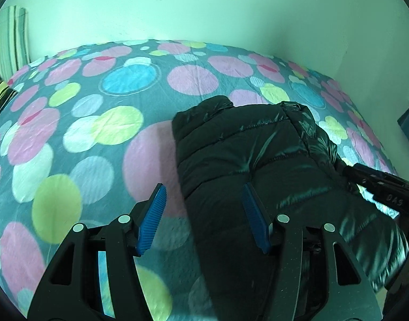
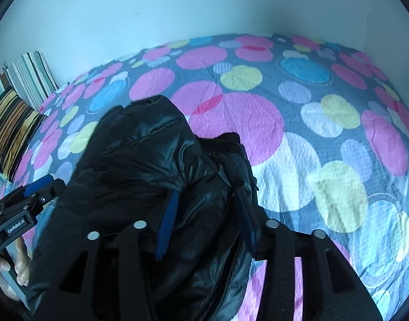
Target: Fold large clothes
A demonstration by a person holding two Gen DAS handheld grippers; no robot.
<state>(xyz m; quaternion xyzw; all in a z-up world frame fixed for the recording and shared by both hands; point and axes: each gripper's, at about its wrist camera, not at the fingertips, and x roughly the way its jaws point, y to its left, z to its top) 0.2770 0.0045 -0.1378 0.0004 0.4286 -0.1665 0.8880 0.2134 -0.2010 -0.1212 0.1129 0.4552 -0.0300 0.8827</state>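
On the dotted bedsheet (image 1: pixel 70 123) by a pale wall (image 1: pixel 204 5) — black jacket (image 1: pixel 244 147), both tongs agape, gripping nothing.

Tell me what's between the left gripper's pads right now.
In the left wrist view, the left gripper stands open over the jacket edge and bedsheet; the pads grip nothing.

The black-framed left gripper (image 1: pixel 203 218) has ribbed blue pads and round silver screw heads behind them. The matching right gripper (image 2: pixel 205 220) looks alike; "GenRobot.AI" marks the left one's side.
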